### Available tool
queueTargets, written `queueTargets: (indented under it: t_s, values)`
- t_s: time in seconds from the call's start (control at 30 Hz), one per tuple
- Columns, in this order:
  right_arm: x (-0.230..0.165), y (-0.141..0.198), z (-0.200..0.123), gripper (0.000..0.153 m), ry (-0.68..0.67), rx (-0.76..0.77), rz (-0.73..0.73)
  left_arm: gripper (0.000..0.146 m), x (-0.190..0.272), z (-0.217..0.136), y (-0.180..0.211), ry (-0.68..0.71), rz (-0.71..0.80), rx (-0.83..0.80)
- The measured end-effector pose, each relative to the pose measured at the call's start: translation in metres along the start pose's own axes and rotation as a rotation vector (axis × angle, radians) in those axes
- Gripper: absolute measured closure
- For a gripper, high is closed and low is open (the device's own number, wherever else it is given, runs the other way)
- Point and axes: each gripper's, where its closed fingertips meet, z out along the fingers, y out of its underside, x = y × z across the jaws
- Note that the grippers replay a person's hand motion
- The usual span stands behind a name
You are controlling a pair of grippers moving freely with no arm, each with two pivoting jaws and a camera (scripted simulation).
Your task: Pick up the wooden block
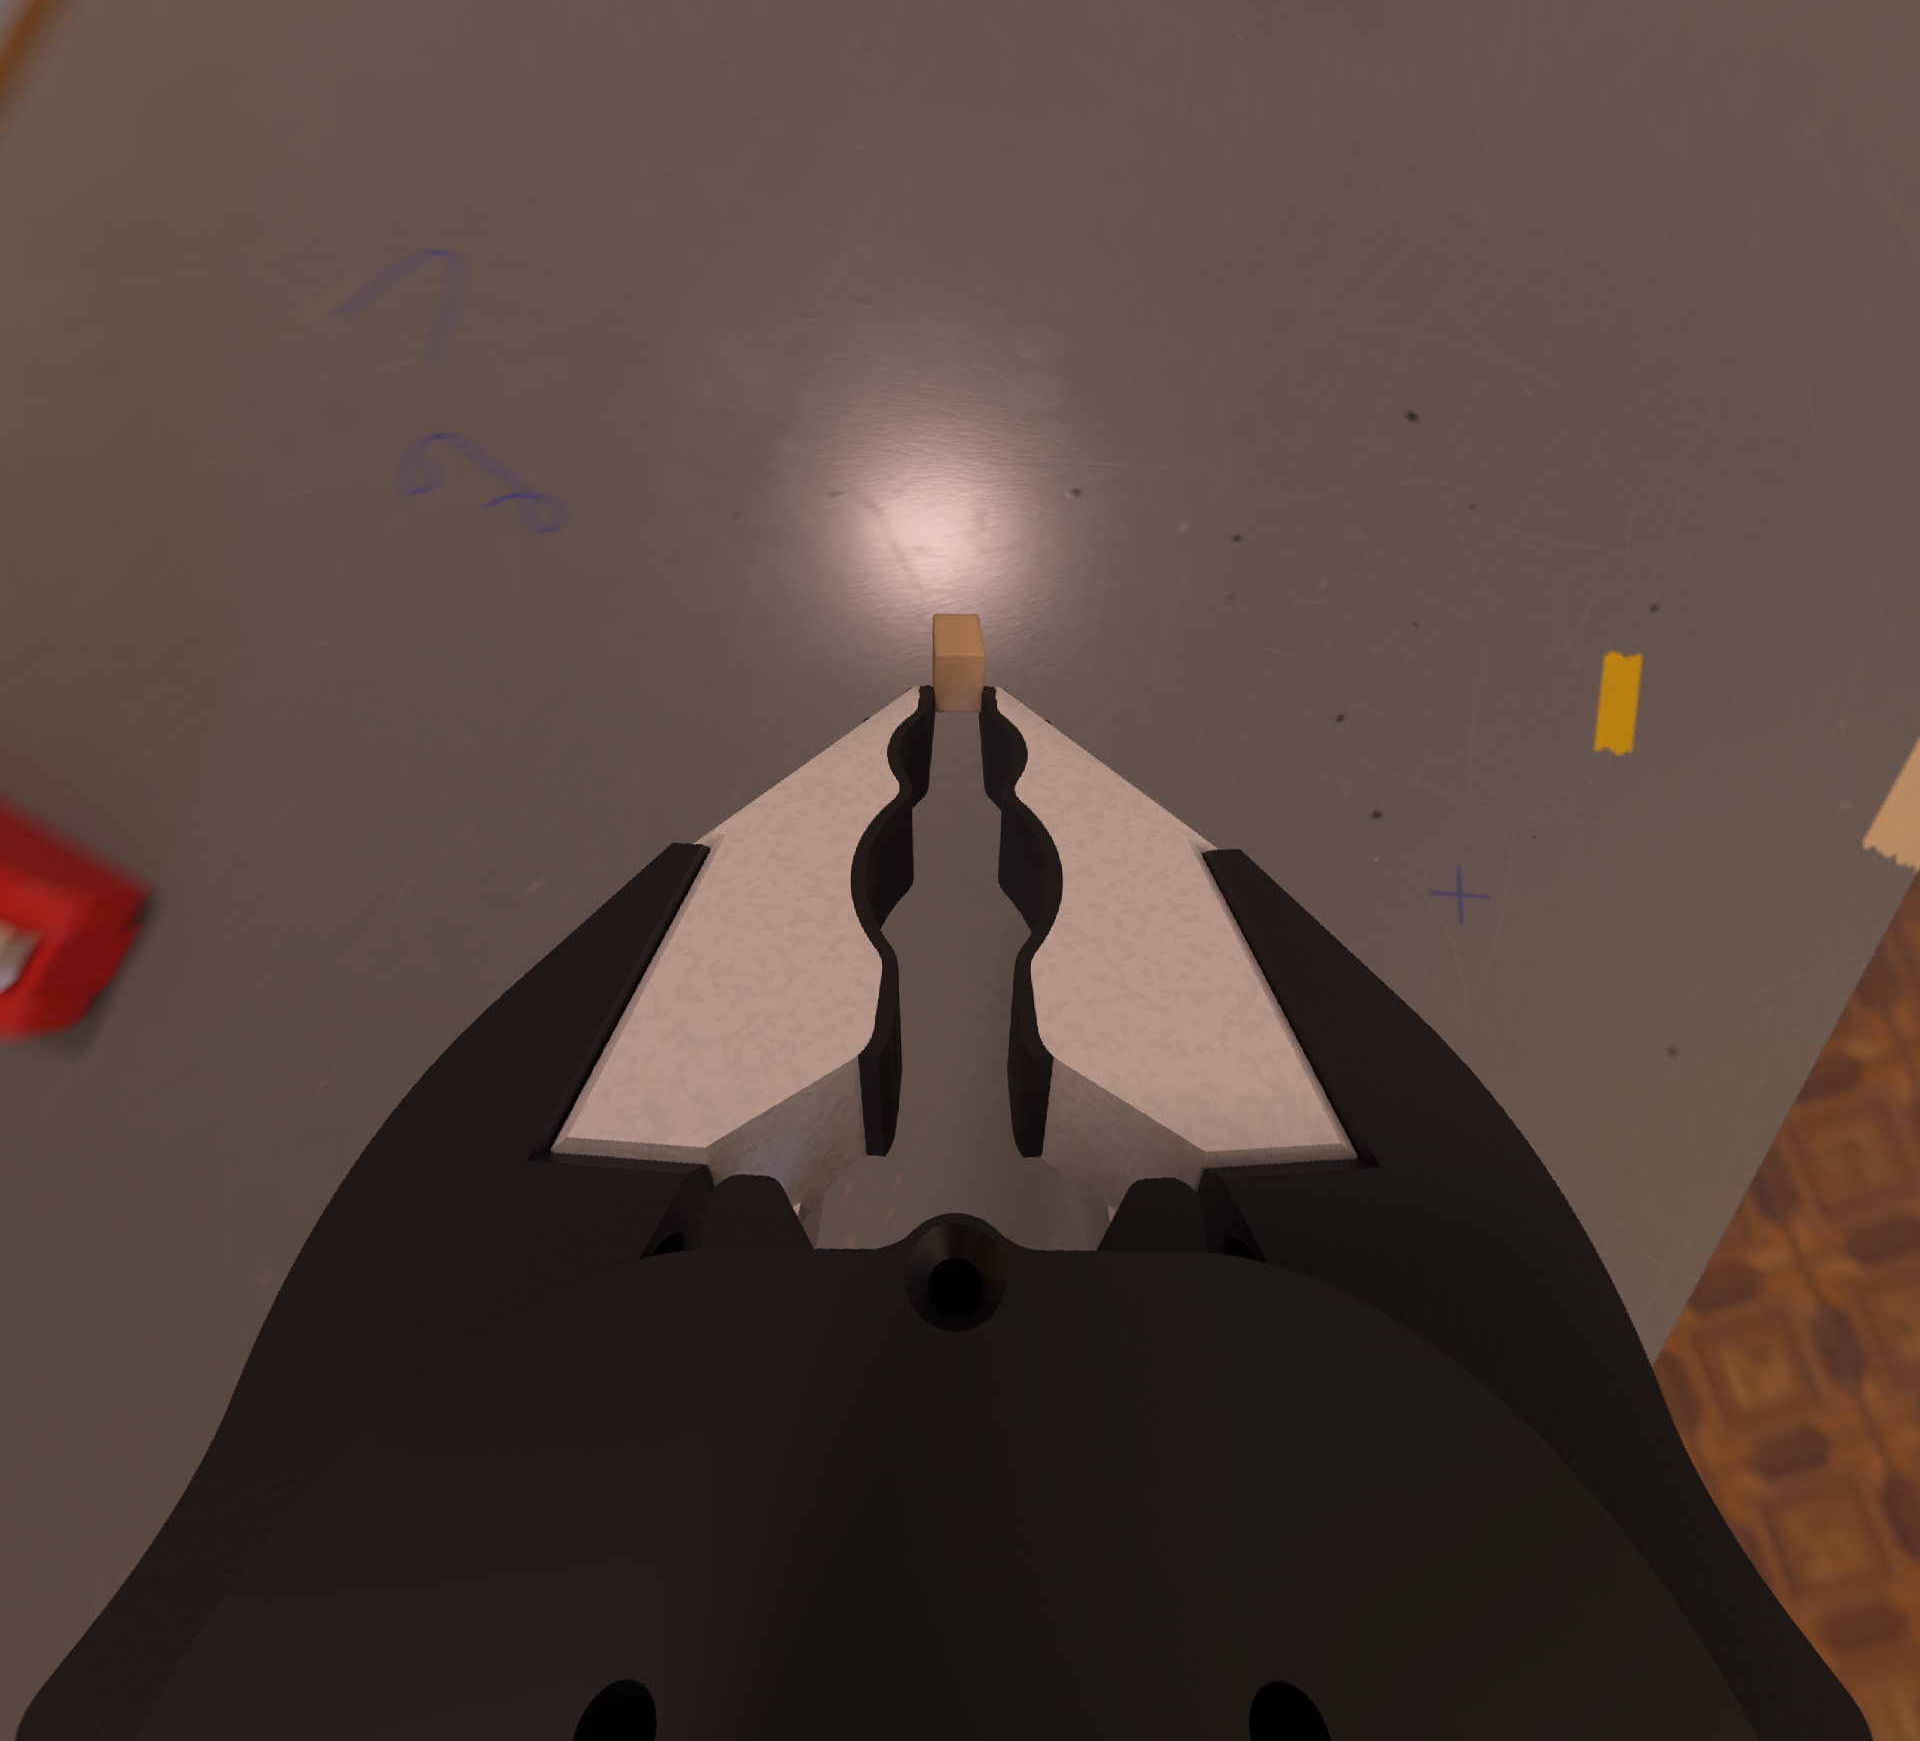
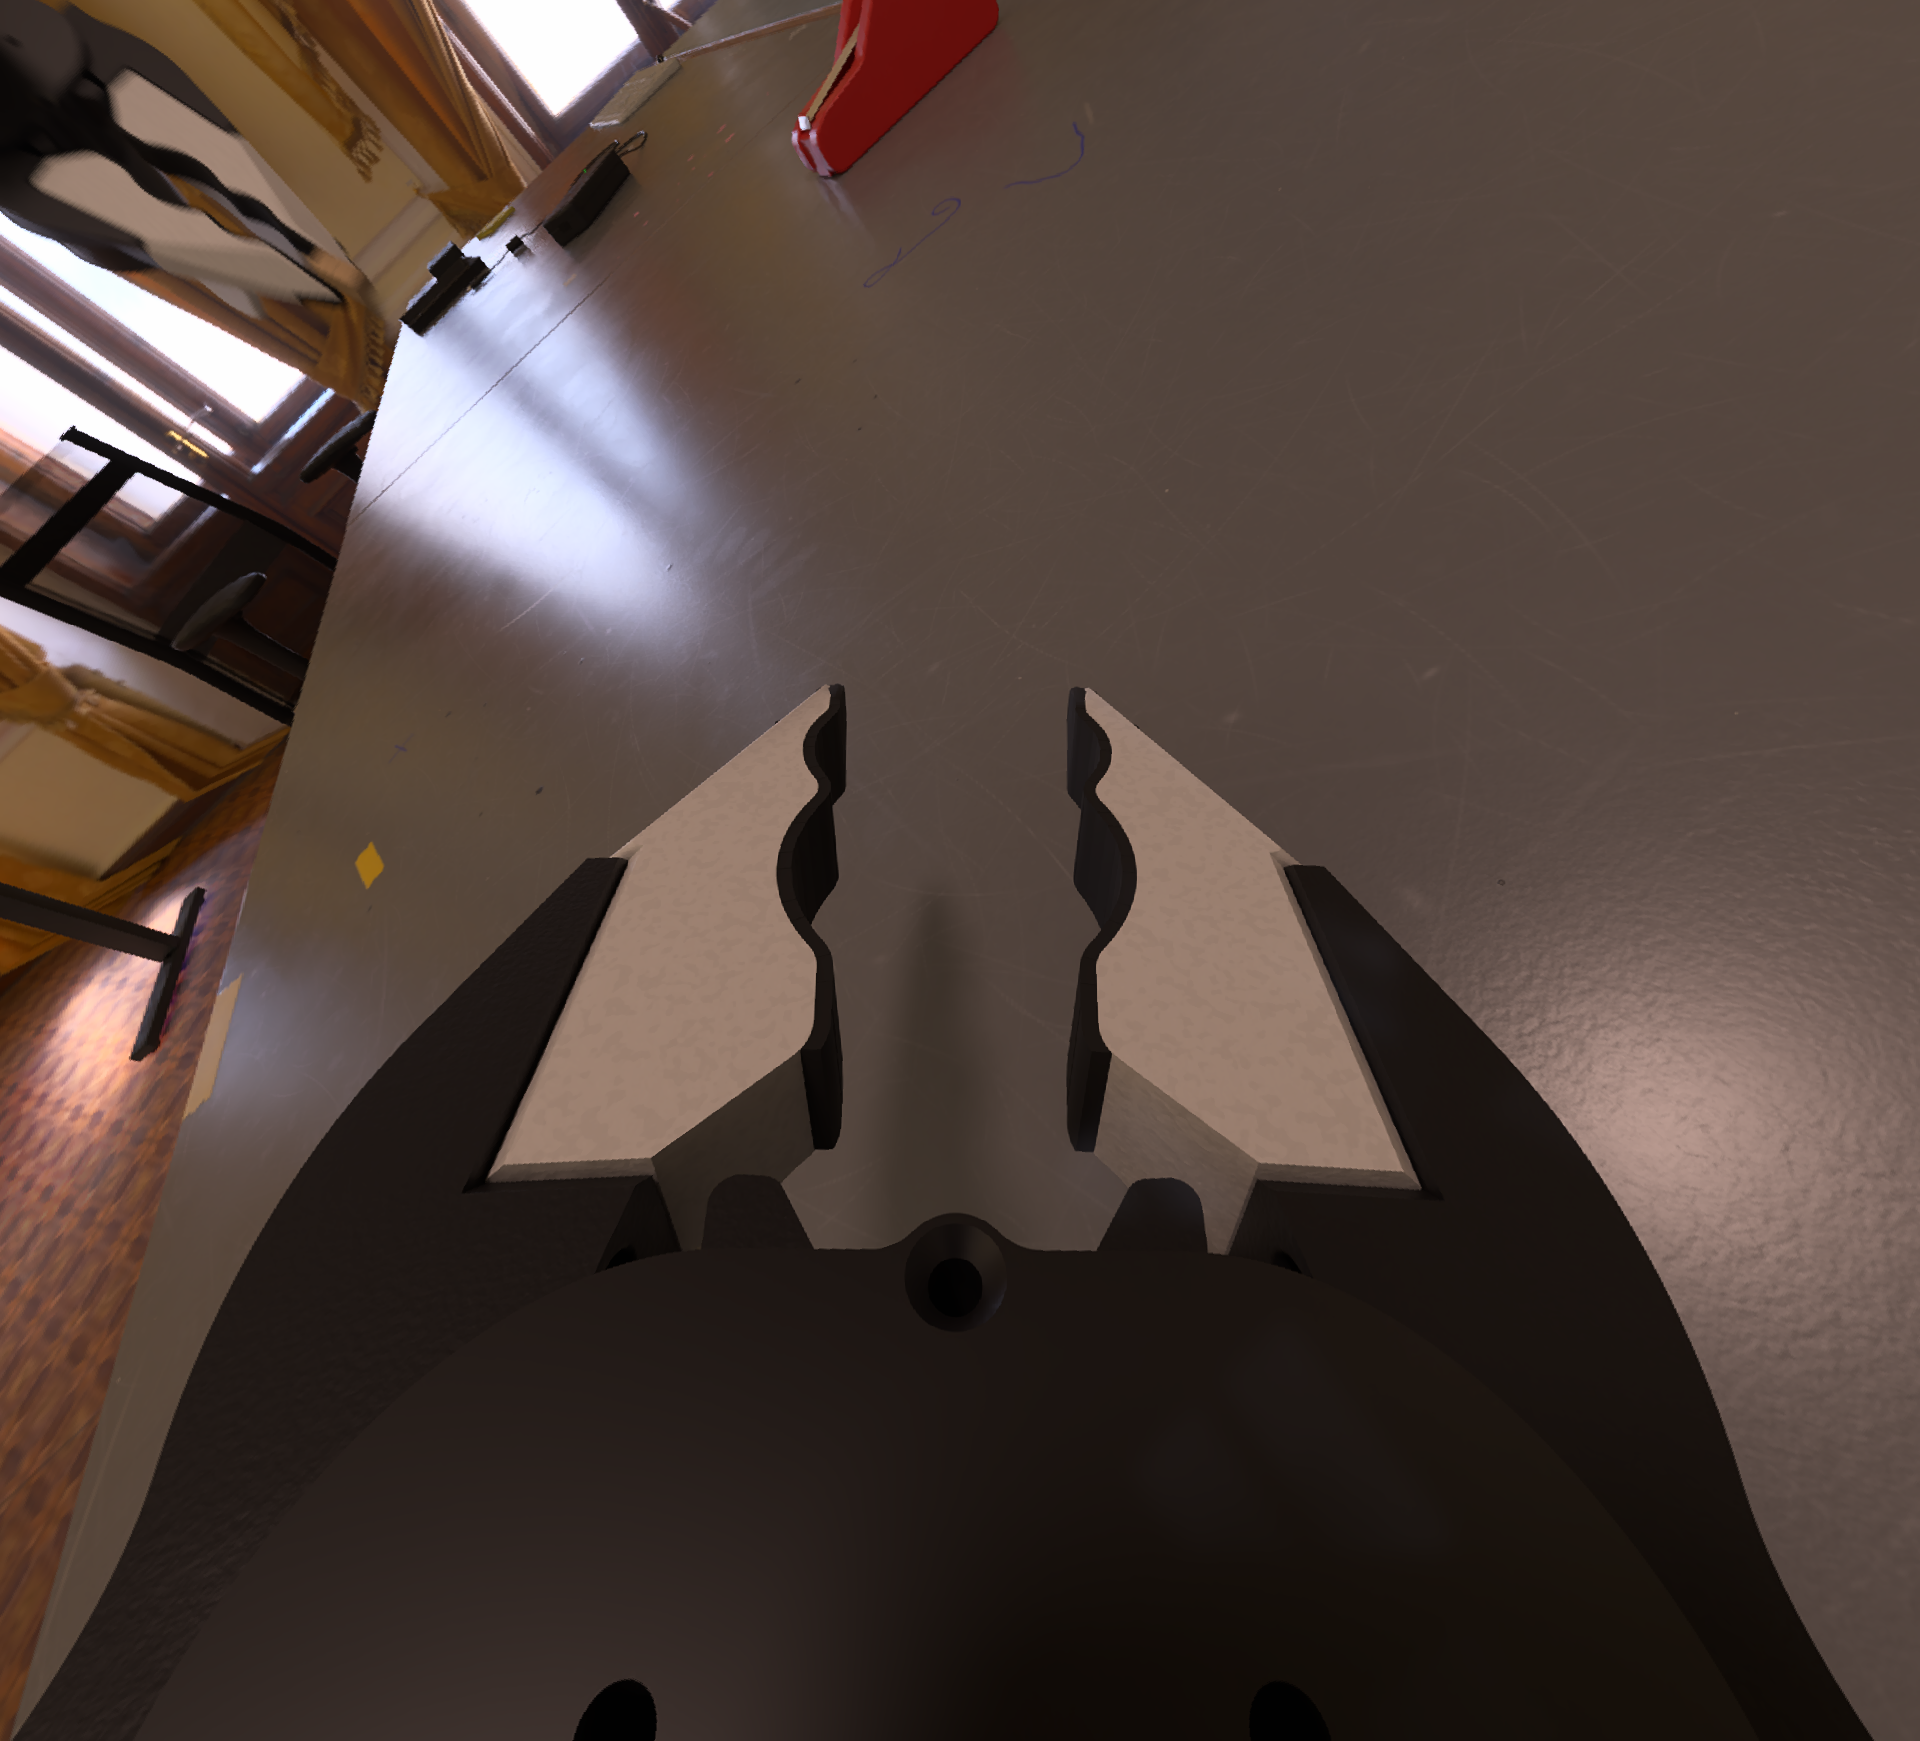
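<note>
The left hand-held gripper [image 1: 957, 699] pinches the wooden block [image 1: 957, 661] at its fingertips. The right hand-held gripper [image 2: 956, 704] is spread, empty. The grasp looks made; next, a steady lift off the tabletop [image 1: 1247, 237].

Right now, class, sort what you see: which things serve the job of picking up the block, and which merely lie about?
Job:
wooden block
left tool, gripping it

Lying about:
red object
yellow tape
right tool, open, idle
</note>
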Motion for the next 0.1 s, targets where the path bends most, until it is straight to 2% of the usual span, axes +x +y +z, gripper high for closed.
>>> queueTargets:
  t_s: [0.1]
  values:
    - [0.000,-0.001,-0.001,0.110,-0.006,0.007,0.009,0.138,0.022,0.050,-0.004,0.118,0.039,-0.052]
